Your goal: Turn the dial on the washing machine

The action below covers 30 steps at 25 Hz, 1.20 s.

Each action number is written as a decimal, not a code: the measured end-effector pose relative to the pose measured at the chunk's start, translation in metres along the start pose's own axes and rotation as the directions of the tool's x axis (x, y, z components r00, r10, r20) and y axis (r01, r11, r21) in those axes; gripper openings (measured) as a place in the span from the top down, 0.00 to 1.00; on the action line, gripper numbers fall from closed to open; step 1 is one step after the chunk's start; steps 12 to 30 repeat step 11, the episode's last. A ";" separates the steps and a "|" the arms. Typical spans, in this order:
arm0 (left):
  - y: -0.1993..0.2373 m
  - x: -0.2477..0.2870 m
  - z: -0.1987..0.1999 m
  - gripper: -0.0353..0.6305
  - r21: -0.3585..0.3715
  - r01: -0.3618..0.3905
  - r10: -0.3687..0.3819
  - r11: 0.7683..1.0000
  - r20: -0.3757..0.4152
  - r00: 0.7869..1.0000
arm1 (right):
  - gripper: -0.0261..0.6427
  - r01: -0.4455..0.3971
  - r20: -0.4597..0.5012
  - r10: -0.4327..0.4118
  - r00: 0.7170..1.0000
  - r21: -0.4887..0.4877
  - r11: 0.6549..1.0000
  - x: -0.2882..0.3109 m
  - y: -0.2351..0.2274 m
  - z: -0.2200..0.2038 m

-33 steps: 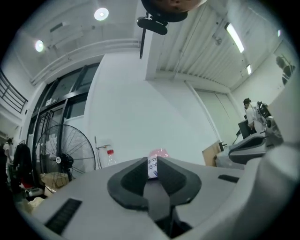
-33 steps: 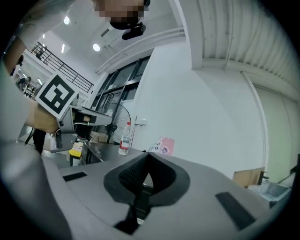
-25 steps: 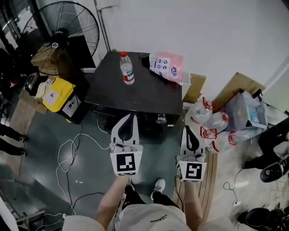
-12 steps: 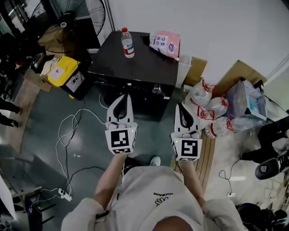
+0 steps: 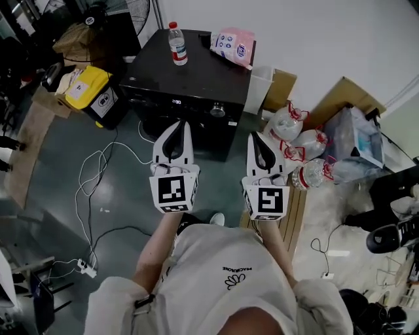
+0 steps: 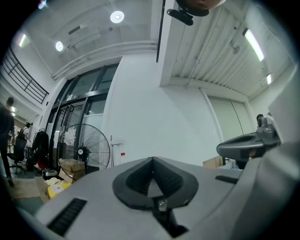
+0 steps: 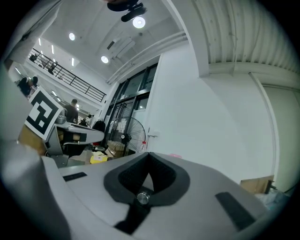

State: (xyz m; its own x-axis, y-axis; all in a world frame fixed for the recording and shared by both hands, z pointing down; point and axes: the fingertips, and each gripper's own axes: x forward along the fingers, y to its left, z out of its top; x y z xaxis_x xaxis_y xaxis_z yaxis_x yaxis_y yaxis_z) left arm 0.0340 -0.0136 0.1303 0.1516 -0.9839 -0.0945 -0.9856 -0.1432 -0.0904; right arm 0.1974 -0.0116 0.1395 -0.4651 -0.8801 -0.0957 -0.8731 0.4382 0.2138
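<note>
A black washing machine (image 5: 190,78) stands against the white wall in the head view, with a silver dial (image 5: 217,110) on its front panel. My left gripper (image 5: 179,124) hangs shut in front of the machine, below and left of the dial, holding nothing. My right gripper (image 5: 256,137) is shut too and empty, to the right of the machine's front. Both gripper views look upward along closed jaws, the left gripper (image 6: 152,160) and the right gripper (image 7: 148,154), toward the wall and ceiling.
A water bottle (image 5: 176,44) and a pink bag (image 5: 232,47) lie on the machine's top. A yellow bin (image 5: 88,91) and a fan (image 5: 137,10) stand at the left. Several large water bottles (image 5: 298,141) and cardboard boxes (image 5: 340,105) crowd the right. Cables (image 5: 91,190) trail over the floor.
The view has pulled back and up: the machine sits higher in the picture and more of the person's body shows. Both grippers stay shut, now slightly farther from the machine.
</note>
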 end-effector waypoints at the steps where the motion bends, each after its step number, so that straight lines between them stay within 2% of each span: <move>1: -0.003 -0.001 0.000 0.95 0.001 0.005 -0.005 1.000 -0.003 1.000 | 0.95 -0.005 0.001 0.005 1.000 -0.001 1.000 -0.001 0.001 0.001; 11: -0.027 0.000 -0.001 0.95 0.006 0.061 -0.061 0.998 0.004 0.998 | 0.95 -0.019 -0.010 0.019 1.000 -0.007 1.000 -0.011 0.000 -0.006; 30: -0.027 0.000 -0.001 0.95 0.006 0.061 -0.061 0.998 0.004 0.998 | 0.95 -0.019 -0.010 0.019 1.000 -0.007 1.000 -0.011 0.000 -0.006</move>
